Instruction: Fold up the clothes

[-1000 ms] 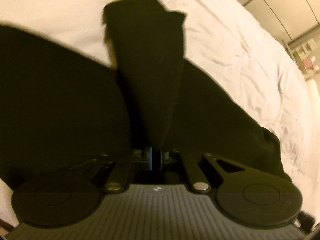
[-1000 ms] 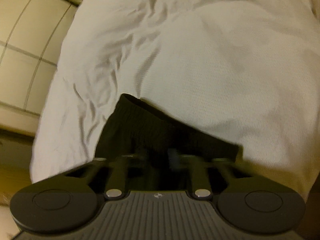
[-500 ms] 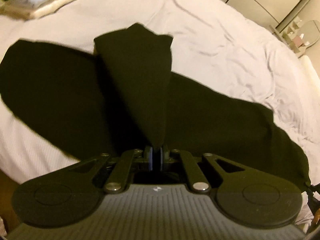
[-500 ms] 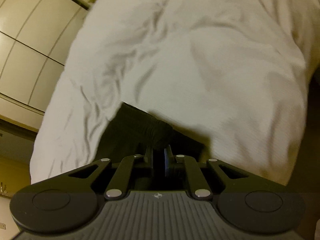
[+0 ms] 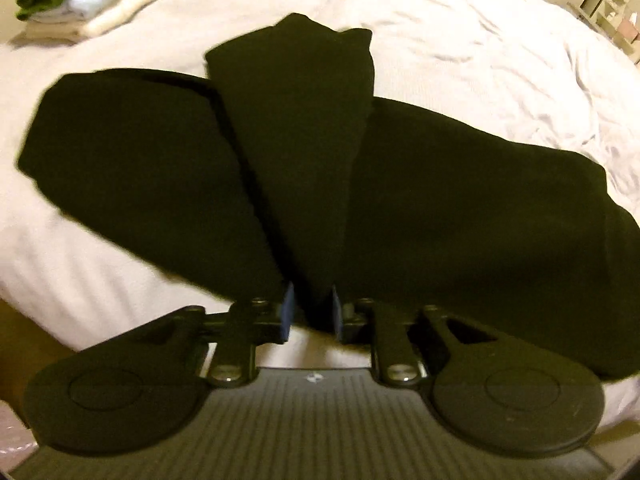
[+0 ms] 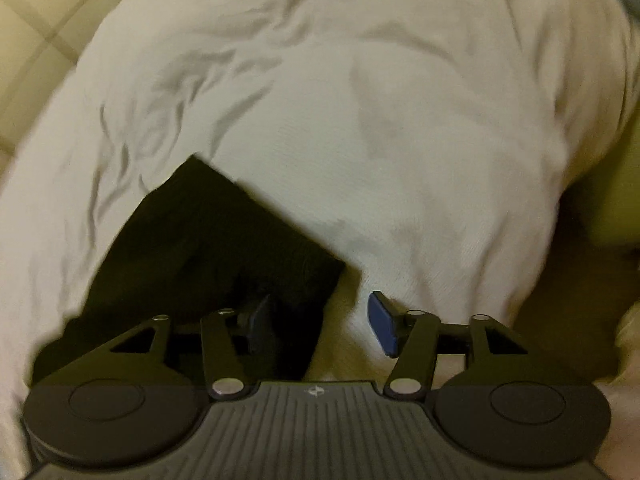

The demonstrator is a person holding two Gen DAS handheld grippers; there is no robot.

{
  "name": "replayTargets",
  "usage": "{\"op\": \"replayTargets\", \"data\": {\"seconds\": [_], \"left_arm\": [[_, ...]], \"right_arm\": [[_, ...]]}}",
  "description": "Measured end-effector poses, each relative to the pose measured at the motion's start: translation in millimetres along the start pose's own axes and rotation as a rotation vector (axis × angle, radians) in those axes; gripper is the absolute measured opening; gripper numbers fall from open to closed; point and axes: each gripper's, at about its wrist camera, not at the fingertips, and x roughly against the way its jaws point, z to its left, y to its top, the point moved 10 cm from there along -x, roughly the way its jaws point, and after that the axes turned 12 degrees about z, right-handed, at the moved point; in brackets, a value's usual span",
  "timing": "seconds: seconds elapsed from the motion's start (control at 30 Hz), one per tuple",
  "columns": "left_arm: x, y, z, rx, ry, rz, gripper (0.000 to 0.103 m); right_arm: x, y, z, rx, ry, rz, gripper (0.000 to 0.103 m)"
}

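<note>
My right gripper stands wide open over the white bedsheet, blue pads apart. A corner of the black garment lies flat on the sheet, reaching past my left finger; my right finger is over bare sheet.

Too dark to make out any seam or fold line on the black garment in the left wrist view, with its right end hidden behind the left gripper body. Cut off at the upper-left corner — a stack of folded clothes, green and white, its full height not shown. Blurred throughout the right wrist view — the white bedsheet, and the garment's corner partly masked by the right gripper.
</note>
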Motion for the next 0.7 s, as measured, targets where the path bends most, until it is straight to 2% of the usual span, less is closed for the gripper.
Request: {"op": "replayTargets", "data": {"seconds": [0.03,0.1,0.2,0.23,0.27,0.33,0.47,0.53,0.7], "left_arm": [[7,-3,2,-0.003,0.004,0.005,0.017],[20,-10,8,-0.003,0.012,0.012,0.019],[28,-7,20,0.008,0.033,0.019,0.019],[29,-5,25,0.013,0.041,0.021,0.019],[31,-2,30,0.018,0.048,0.024,0.019],[35,2,40,0.028,0.064,0.028,0.019],[39,26,67,0.043,0.075,0.02,0.019],[35,41,86,0.057,0.073,0.031,0.019],[12,77,137,0.066,0.091,0.084,0.019]], "right_arm": [[8,-5,16,0.058,-0.006,-0.008,0.065],[16,-23,53,0.173,0.046,0.008,0.065],[5,-64,114,0.328,0.151,0.138,0.064],[-5,-81,132,0.368,0.166,0.196,0.061],[-16,-99,149,0.407,0.174,0.255,0.053],[-27,-128,183,0.48,0.199,0.326,0.044],[-29,-173,263,0.676,0.244,0.365,0.044],[-34,-186,298,0.708,0.259,0.375,0.044],[-54,-219,377,0.668,0.304,0.41,0.044]]}}
